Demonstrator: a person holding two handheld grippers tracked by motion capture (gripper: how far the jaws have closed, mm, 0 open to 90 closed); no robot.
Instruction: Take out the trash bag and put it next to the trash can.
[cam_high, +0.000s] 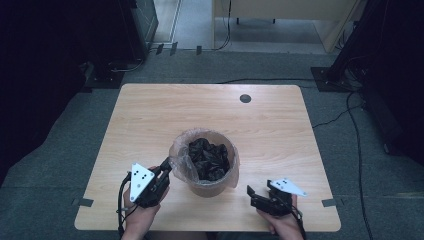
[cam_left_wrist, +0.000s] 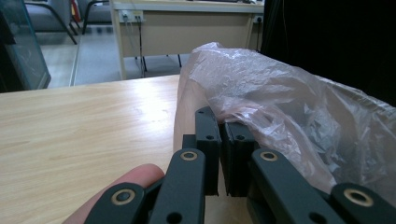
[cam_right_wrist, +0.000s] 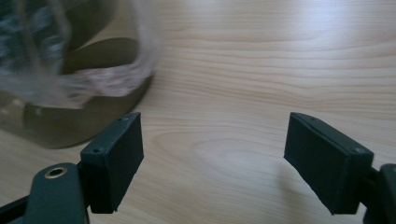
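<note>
A small brown bin (cam_high: 212, 188) stands at the front middle of the wooden table (cam_high: 150, 115). A clear plastic liner (cam_high: 180, 162) is folded over its rim, and crumpled black material (cam_high: 209, 157) lies inside. My left gripper (cam_high: 166, 169) is at the bin's left rim. In the left gripper view its jaws are pressed together (cam_left_wrist: 222, 119) on a fold of the liner (cam_left_wrist: 280, 98). To the right of the bin, near the table's front edge, my right gripper (cam_high: 260, 187) is open over bare wood. In the right gripper view (cam_right_wrist: 215, 140) the bin (cam_right_wrist: 93, 116) and liner (cam_right_wrist: 107, 79) sit blurred at the upper left.
A dark round grommet (cam_high: 245, 98) sits near the table's far edge. Cables (cam_high: 350, 115) run over the carpet to the right, and a pale desk (cam_high: 280, 10) stands beyond the table. A fingertip (cam_left_wrist: 135, 177) rests beside the left jaw.
</note>
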